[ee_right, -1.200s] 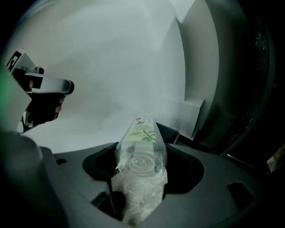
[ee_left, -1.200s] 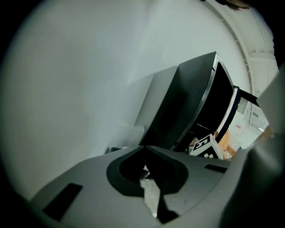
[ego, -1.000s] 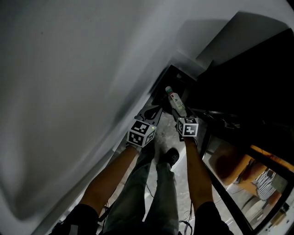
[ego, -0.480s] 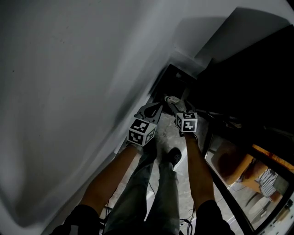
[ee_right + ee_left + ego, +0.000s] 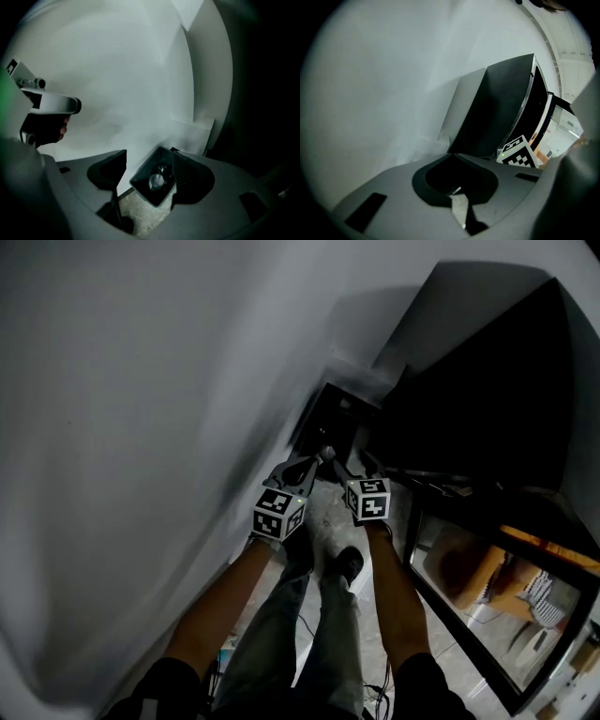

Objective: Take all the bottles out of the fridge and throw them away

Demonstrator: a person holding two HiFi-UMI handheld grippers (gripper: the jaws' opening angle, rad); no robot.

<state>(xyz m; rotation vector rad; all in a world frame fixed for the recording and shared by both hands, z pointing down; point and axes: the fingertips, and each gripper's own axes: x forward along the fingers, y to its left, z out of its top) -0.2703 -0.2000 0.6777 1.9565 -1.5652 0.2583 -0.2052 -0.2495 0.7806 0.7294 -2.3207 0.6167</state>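
A clear plastic bottle [image 5: 155, 180] lies inside the dark open bin [image 5: 143, 190], seen straight down between the jaws in the right gripper view. My right gripper [image 5: 149, 157] hangs above the bin, open and holding nothing. In the head view the bin [image 5: 330, 420] stands on the floor against the white wall, with the right gripper [image 5: 352, 468] just before it. My left gripper [image 5: 302, 468] is beside it on the left. Its jaws meet at the tips in the left gripper view [image 5: 452, 155], shut on nothing.
The black fridge [image 5: 487, 399] rises to the right of the bin, also in the left gripper view [image 5: 501, 108]. Its open glass door [image 5: 469, 577] juts out at the lower right. A white wall [image 5: 141, 427] runs along the left. The person's legs and shoes stand on the stone floor [image 5: 323, 512].
The right gripper lowered the bottle toward the bin and let it go. The bottle now lies in the bin. Both grippers have drifted slightly left.
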